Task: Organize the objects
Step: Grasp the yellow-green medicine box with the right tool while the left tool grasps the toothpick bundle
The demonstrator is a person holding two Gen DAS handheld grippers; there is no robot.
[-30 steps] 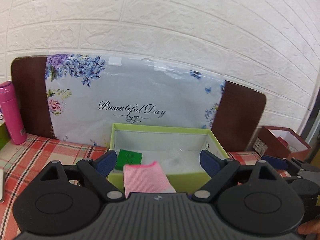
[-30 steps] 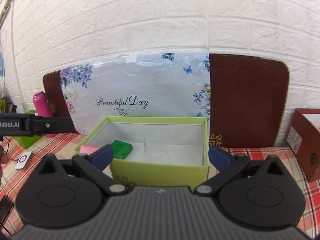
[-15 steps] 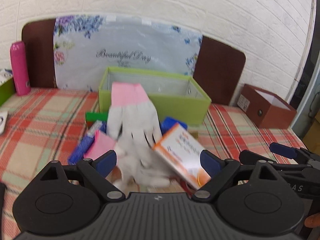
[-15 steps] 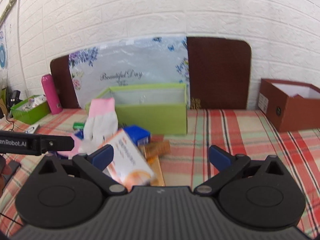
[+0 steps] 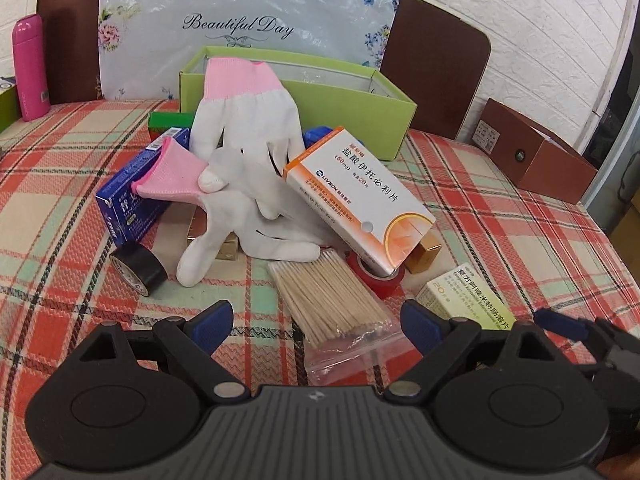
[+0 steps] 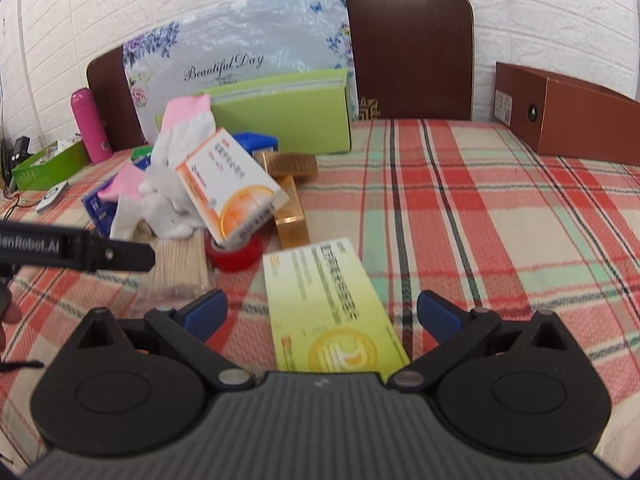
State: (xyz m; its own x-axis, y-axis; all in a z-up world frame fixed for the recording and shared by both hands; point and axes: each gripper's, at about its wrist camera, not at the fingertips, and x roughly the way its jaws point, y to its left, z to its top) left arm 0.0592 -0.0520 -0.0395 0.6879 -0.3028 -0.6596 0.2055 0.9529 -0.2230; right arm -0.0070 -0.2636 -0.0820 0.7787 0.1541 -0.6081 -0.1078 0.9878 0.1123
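A pile lies on the plaid cloth before a green box (image 5: 352,92): white gloves with pink cuffs (image 5: 248,128), an orange-white medicine box (image 5: 360,196) leaning on a red tape roll (image 5: 380,278), a blue box (image 5: 136,196), a black tape roll (image 5: 138,268), gold boxes (image 6: 290,216) and a bag of wooden sticks (image 5: 332,300). My left gripper (image 5: 316,324) is open, just above the sticks. My right gripper (image 6: 322,314) is open, with a yellow-green medicine box (image 6: 332,312) lying between its fingers, untouched.
A pink bottle (image 5: 30,68) stands at the back left. A brown box (image 6: 568,112) sits at the back right. A floral sheet (image 5: 240,28) and brown boards lean on the brick wall. A green tray (image 6: 48,164) is at far left.
Both grippers have pulled back and tilted down from the green box. The whole pile has come into view and now lies close in front of them.
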